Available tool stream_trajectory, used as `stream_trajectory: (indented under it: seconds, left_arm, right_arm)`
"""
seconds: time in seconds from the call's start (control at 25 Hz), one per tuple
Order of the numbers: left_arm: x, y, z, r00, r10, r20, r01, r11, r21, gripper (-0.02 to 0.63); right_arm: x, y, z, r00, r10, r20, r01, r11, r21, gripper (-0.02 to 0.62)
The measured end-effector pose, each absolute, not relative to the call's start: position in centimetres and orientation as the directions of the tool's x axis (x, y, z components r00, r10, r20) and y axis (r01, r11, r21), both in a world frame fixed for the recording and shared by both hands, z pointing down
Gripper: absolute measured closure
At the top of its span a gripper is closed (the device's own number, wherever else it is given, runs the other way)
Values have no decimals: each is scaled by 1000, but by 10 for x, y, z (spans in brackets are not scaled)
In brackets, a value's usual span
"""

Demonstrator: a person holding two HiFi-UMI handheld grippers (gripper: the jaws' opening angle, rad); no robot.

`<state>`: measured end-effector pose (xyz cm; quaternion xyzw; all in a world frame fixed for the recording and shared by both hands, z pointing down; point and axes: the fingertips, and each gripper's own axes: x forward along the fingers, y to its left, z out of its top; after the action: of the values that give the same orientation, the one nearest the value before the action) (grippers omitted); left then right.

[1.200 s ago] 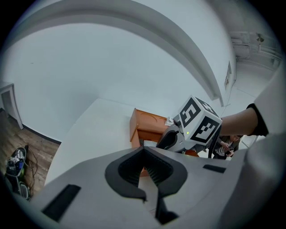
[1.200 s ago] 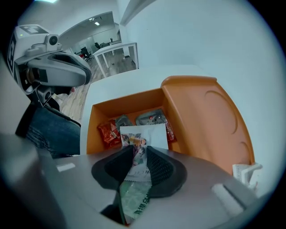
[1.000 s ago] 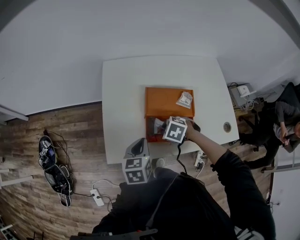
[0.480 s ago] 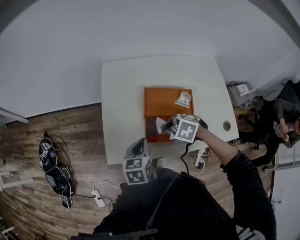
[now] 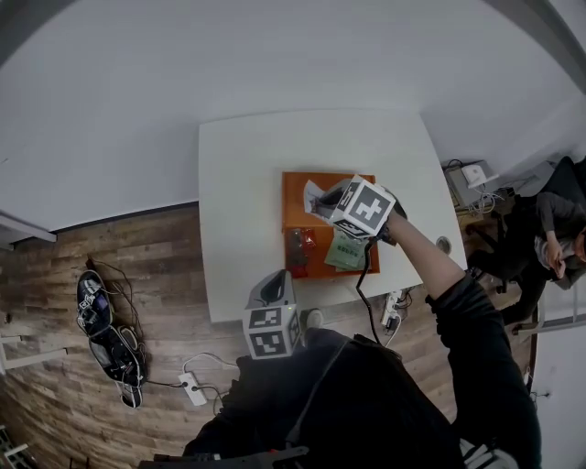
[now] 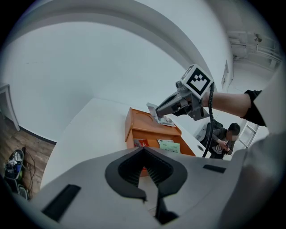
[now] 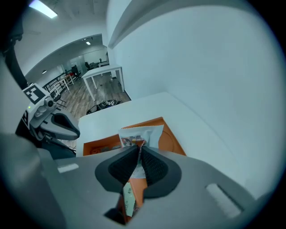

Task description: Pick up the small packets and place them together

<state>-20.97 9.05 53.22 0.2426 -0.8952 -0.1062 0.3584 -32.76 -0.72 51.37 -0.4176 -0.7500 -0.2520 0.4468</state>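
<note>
Partway: right gripper point(image 7: 138, 151), jaws just having closed on a white packet point(image 7: 140, 134), is holding it above the orange tray point(image 5: 295, 206), not yet beside the red packet point(image 5: 300, 241) and green packet point(image 5: 345, 249); left gripper point(image 6: 144, 150) is idling closed, empty.

Office, open-plan. White rectangular tabletop point(image 5: 247, 211) with a round cable hole point(image 5: 444, 245), plain white wall point(image 5: 229, 55) behind it, wood-plank floor point(image 5: 110, 266). White power strip point(image 5: 192, 387) with cables on the floor (dark shoes point(image 5: 92, 298) lying nearby too). Seated person point(image 5: 554, 234) at the right edge. The right gripper view looks down a long room with more white tables point(image 7: 107, 69) and a ceiling strip light point(image 7: 43, 9).
</note>
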Motion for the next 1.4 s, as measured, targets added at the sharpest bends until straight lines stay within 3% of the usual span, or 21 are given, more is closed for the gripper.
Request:
stream_trajectory:
  seconds: [0.4,0.84,1.0,1.12,1.4]
  left_arm:
    - [-216,89,531,-624,-512,590,-360,859,365,607]
    - [-223,79,527,-613,-531,585,-383,848,367,607]
    - [-226,78,526,-609,-538,583,-395,843,365,607]
    - [-226,73,526,-606,-542,583,-402,840,364,607]
    - [-226,69,525,-600,-554,577,-414,833,368,607]
  right_arm:
    - [-363,-3,539,-249,325,912,827,561,26,558]
    - [-368,-4,540,-230,348,909,818,575,-13,541]
    - [-372,-5,534,-248,377,892,810,586,-22,519]
    - [-369,-7,524,-231,425,875,813,578,-66,446]
    - [-341,-29,484,-259,454,852,841,541,-32,446]
